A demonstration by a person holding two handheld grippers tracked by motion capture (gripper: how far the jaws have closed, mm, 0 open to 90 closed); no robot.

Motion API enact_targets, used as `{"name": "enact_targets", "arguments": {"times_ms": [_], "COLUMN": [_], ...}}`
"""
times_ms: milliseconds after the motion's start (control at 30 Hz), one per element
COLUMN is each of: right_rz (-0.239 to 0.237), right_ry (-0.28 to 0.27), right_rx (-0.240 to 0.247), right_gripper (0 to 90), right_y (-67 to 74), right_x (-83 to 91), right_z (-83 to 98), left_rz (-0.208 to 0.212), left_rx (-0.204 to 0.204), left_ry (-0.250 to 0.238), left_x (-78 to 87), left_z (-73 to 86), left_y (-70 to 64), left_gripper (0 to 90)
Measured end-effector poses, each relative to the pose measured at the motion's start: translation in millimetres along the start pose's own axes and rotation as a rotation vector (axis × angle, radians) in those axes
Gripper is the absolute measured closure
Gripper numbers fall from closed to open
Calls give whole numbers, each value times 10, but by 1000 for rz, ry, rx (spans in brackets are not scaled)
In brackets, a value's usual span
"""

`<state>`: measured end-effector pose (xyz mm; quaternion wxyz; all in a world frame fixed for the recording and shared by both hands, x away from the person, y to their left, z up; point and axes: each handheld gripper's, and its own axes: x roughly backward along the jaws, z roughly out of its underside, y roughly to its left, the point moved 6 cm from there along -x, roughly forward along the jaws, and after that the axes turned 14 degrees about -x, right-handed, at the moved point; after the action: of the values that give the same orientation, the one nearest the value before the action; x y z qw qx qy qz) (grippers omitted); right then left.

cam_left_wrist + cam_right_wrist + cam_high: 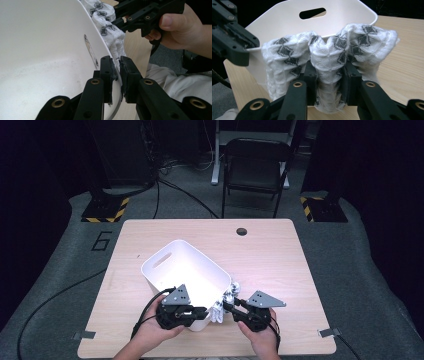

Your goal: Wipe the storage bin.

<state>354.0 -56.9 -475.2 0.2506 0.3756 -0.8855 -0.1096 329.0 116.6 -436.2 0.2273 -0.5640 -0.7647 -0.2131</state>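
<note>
On the tabletop (280, 250): a white tub (185, 270) lies tipped, its open mouth facing up and toward the person, near the front edge.
Tub walls: smooth white plastic, a slot handle cut into the far end wall (312, 13).
Tub contents: bare white interior in the high view and the left gripper view; nothing lying inside that can be made out.
Cloth (329, 57): white knit with dark diamond patterning, bunched up against the outside of the tub's near right rim, just over the edge.
Left tongs (117, 72): clenched on the tub's rim, one jaw inside the wall, one outside; no earlier look here, so just the pinch as it stands.
Right tongs (328, 75): clamped on the cloth, folds bulging up between and over both jaws.
Hands: left hand (155, 332) and right hand (262, 335) come in from the bottom edge, close together.
Beyond the tabletop: a dark folding chair (255, 167) on the grey floor.
</note>
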Motion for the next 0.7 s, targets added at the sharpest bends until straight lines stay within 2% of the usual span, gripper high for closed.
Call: {"name": "enact_targets", "arguments": {"times_ms": [67, 167, 267, 367, 433, 533, 600, 667, 700], "right_rz": [5, 6, 37, 31, 43, 81, 81, 83, 81], "right_ry": [5, 52, 117, 165, 206, 269, 276, 272, 274], "right_rx": [-7, -23, -18, -19, -27, 6, 10, 7, 9], "right_gripper": [693, 694, 695, 695, 695, 694, 692, 690, 689], "right_y": [-21, -74, -131, -180, -210, -265, -276, -274, -276], "right_x": [-8, -72, -155, -214, -252, -300, -312, -310, -303], "right_z": [15, 88, 205, 300, 360, 467, 484, 479, 479], "left_rz": [8, 7, 15, 21, 33, 24, 18, 58, 56], "left_rx": [3, 10, 26, 27, 47, 20, -5, 15, 23], "left_ry": [-2, -4, -8, -10, -17, -11, -14, -39, -46], "left_x": [-8, -9, -16, -17, -23, -29, -11, 26, 52], "left_z": [-6, -7, -12, -13, -16, -27, -48, -77, -83], "left_y": [-10, -9, -16, -14, -29, -44, -49, -48, -31], "left_gripper": [806, 807, 806, 805, 802, 789, 782, 726, 691]}}
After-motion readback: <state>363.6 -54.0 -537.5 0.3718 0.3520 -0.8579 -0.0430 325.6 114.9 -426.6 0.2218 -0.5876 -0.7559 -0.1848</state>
